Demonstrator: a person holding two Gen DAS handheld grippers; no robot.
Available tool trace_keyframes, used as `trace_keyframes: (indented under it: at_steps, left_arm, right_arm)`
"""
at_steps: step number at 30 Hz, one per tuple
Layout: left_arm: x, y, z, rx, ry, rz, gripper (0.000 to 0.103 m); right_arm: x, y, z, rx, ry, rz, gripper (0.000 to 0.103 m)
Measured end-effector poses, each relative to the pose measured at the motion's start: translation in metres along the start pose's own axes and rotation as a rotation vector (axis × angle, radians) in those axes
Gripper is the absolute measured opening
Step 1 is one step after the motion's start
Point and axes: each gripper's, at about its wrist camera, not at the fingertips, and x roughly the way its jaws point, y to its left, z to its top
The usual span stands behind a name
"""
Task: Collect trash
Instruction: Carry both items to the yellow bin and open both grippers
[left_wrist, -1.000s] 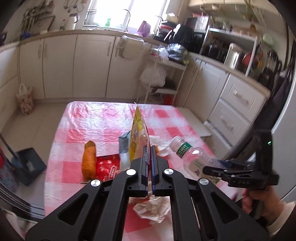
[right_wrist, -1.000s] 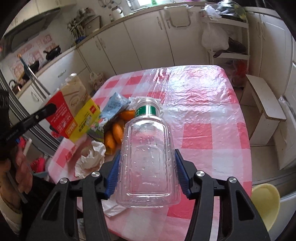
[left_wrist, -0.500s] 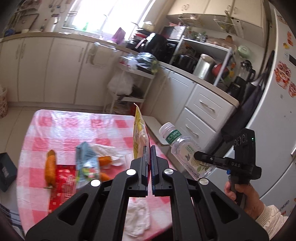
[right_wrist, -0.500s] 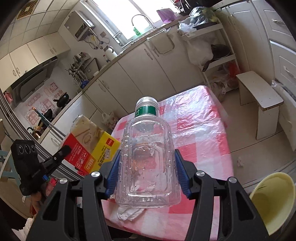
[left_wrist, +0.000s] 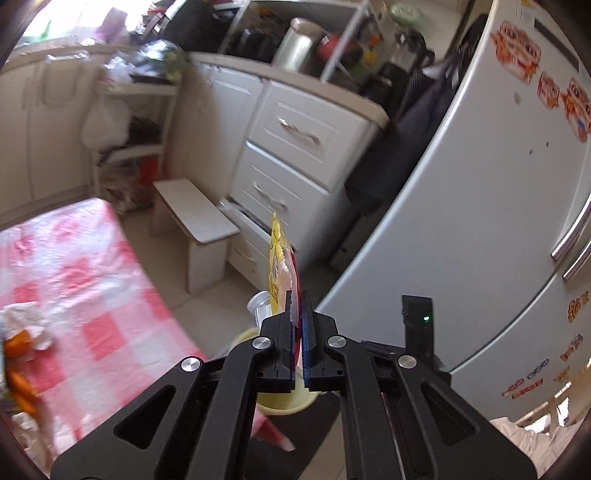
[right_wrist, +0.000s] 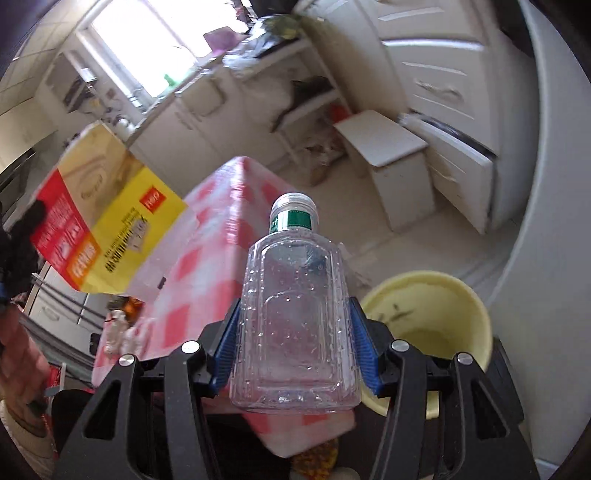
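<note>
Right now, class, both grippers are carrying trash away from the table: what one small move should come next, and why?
Probably ease the right gripper further over the yellow bin, then release. Its pads clamp the clear bottle, which hangs beside the bin's mouth, not above it. The left gripper, shut on the flat yellow packet, could follow.

From my remote station I read this as a home kitchen. White base cabinets with a drawer stack (left_wrist: 291, 162) run under a crowded counter (left_wrist: 295, 79) carrying pots and small appliances. A tall white refrigerator (left_wrist: 480, 206) bears magnets. A window (right_wrist: 147, 48) lights a sink tap. A pink-checked tabletop (left_wrist: 74, 280), a low white stool (left_wrist: 195, 218) and a yellow bin (right_wrist: 439, 317) complete the room.
</note>
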Motion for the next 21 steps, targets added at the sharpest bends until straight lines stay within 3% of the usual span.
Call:
trace_keyframes:
  at_steps: [4, 10, 12, 13, 15, 21]
  left_arm:
    - [0.065, -0.009, -0.002, 0.012, 0.144, -0.047, 0.003]
    - [0.147, 0.001, -0.007, -0.017, 0.326, -0.060, 0.003]
    - [0.171, 0.006, -0.012, -0.040, 0.392, -0.061, 0.012]
    - [0.176, 0.007, -0.015, -0.043, 0.407, -0.053, 0.016]
    - [0.187, 0.011, -0.021, -0.048, 0.426, -0.020, 0.039]
    - [0.158, 0.024, -0.013, -0.051, 0.354, 0.049, 0.054]
  right_arm:
    - [0.014, -0.035, -0.012, 0.064, 0.032, -0.046, 0.055]
    - [0.031, -0.083, -0.023, 0.139, 0.065, -0.094, 0.055]
    - [0.039, -0.092, -0.025, 0.165, 0.077, -0.101, 0.056]
    - [0.042, -0.097, -0.024, 0.175, 0.082, -0.107, 0.057]
    - [0.043, -0.104, -0.027, 0.193, 0.083, -0.122, 0.068]
    - [0.034, -0.106, -0.029, 0.212, 0.059, -0.136, 0.071]
